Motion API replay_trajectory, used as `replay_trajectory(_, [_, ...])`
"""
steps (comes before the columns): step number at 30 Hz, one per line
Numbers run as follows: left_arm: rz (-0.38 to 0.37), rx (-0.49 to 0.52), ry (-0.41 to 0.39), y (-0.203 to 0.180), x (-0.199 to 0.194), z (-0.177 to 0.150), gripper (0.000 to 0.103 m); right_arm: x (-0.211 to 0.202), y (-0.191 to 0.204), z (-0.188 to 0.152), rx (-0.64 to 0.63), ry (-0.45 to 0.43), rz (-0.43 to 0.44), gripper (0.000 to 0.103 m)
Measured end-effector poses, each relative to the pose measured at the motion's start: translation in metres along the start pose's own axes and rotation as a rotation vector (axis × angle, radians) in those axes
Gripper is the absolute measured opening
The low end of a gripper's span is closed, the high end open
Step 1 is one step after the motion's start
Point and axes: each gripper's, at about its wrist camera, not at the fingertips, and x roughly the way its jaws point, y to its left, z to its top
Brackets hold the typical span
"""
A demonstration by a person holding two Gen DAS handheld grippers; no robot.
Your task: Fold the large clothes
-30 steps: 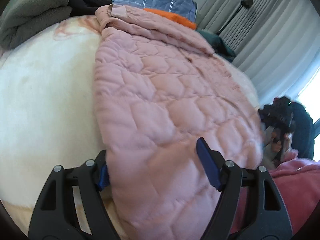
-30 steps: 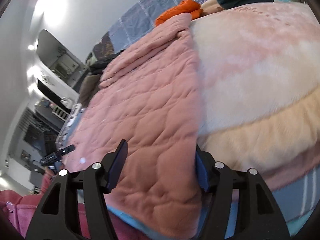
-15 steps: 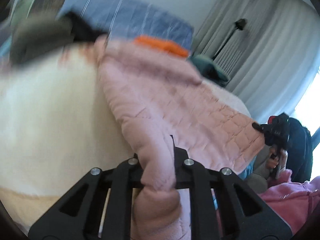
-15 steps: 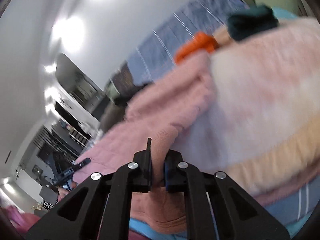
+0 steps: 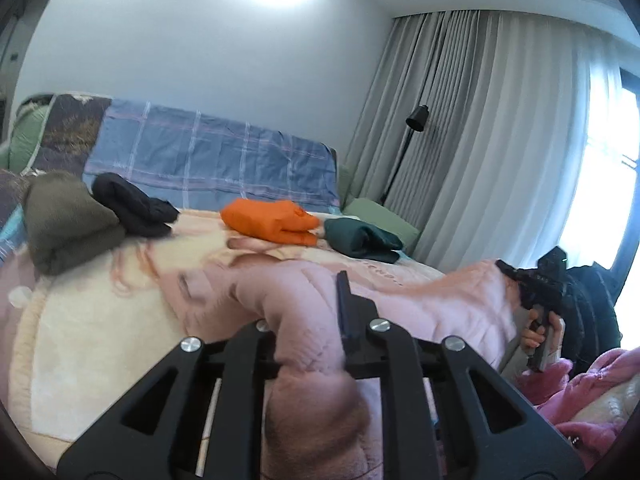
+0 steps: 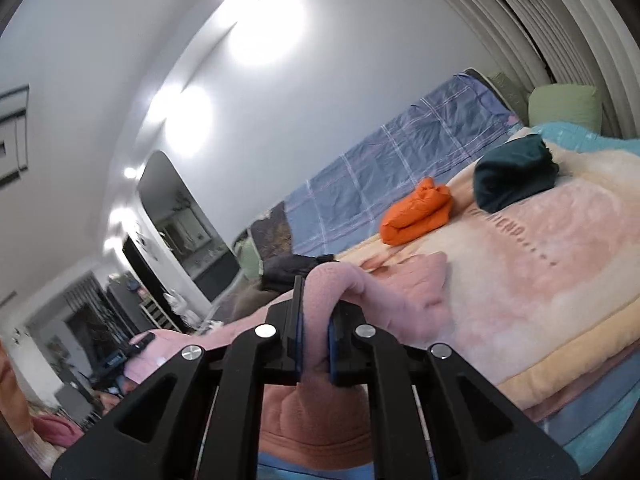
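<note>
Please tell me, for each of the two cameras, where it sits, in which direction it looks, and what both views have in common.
Left wrist: sits behind the left gripper, looks across the bed toward curtains; right gripper and hand visible.
Right wrist: sits behind the right gripper, looks along the bed toward the wall; left gripper visible.
Shared: pink quilted garment, orange garment, dark green garment.

Each camera sits close behind its own jaws and looks nearly level across the bed [image 5: 100, 320] toward the plaid headboard cover [image 5: 208, 160]. The left view faces the curtains [image 5: 480, 140]; the right (rolled sideways) faces a mirror [image 6: 180, 220]. Both share the orange bundle [image 5: 272, 220] and the dark green bundle [image 6: 514, 172].
</note>
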Motion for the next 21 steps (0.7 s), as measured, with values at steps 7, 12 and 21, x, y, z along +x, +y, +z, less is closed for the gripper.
replay_trajectory(7, [0.070,-0.091,0.124,0.037,0.064,0.001,0.017,0.083,-0.044,0.013,0.075,0.076,-0.068,0.010])
replay_trajectory(12, [0.161,-0.151,0.188,0.080,0.130,0.006,0.019,0.158,-0.079,0.024,0.115,0.129,-0.142,0.010])
replay_trajectory(21, [0.276,-0.217,0.347,0.142,0.224,-0.025,0.022,0.236,-0.129,0.003,0.128,0.258,-0.283,0.025])
